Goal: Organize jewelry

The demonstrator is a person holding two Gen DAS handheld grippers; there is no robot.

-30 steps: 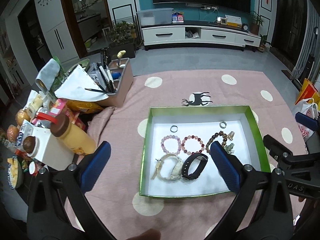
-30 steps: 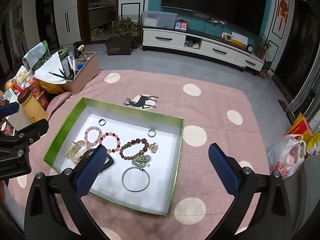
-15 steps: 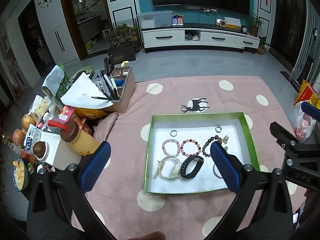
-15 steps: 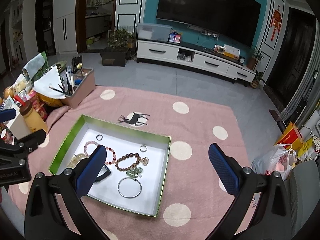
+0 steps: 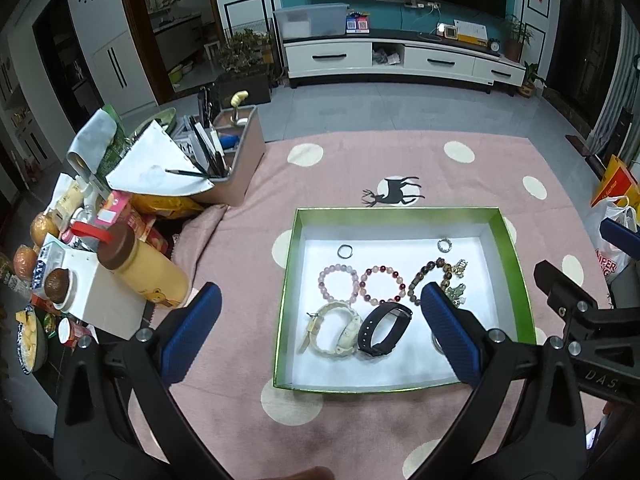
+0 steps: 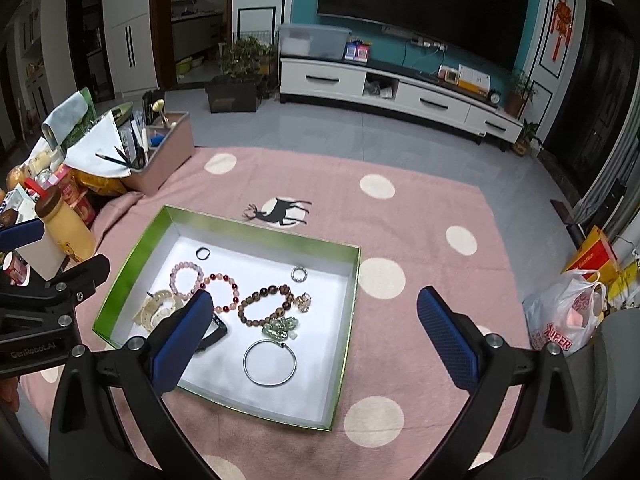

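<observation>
Jewelry sits in a green-rimmed box on the pink rug. In the left wrist view, the left gripper hangs wide open and empty above it; the black band looks light and springy, best pinched across its strap.

From the right wrist, the right gripper is equally spread, holding nothing. The silver bangle seems stiff and slippery; grip its thin rim.

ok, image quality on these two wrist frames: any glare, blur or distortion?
Left wrist: strong fisheye bending, dark vignetted corners, sharp focus on the green-rimmed white tray; its floor is bright but not blown out. Right wrist: same barrel warp, the thin silver bangle crisp, room background dim, no motion blur.
</observation>
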